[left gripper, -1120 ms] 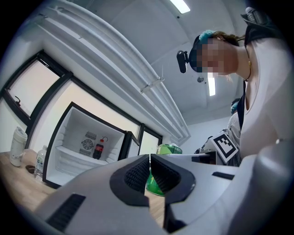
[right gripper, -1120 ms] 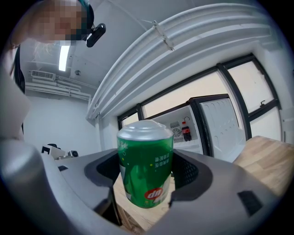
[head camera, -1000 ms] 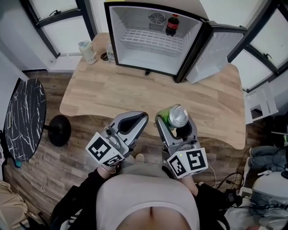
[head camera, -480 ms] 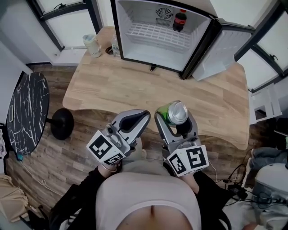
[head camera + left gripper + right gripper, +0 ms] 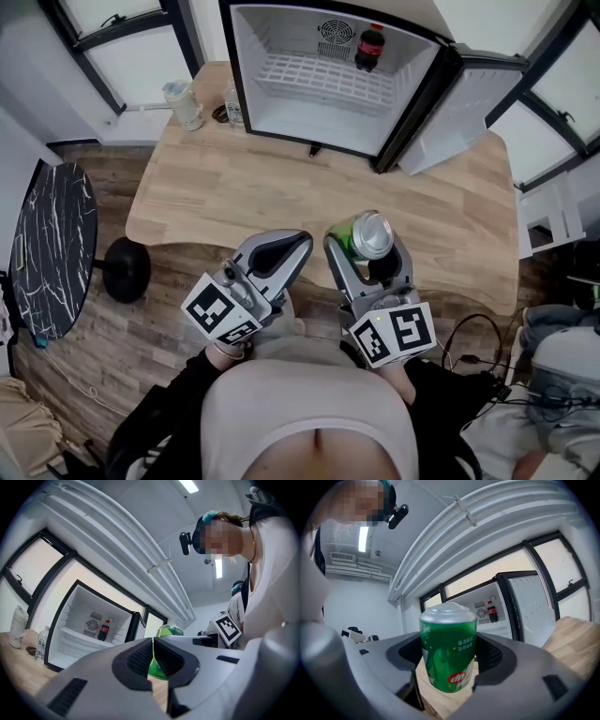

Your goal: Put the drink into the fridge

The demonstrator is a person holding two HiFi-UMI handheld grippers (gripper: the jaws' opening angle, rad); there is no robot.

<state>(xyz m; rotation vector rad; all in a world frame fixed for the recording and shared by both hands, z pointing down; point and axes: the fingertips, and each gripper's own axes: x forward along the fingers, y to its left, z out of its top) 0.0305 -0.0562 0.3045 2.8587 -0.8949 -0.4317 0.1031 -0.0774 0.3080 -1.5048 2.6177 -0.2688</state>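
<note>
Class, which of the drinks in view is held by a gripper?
The green can, clamped in the right gripper; the cola bottle stands inside the fridge, the clear bottle on the table beside it.

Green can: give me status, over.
Right hand-held gripper shut on green can, upright. Left hand-held gripper shut, empty. Fridge open ahead; cola bottle at back right of its shelf.

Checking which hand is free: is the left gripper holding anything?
No, the left gripper's jaws are shut together with nothing between them; the can sits in the right gripper.
</note>
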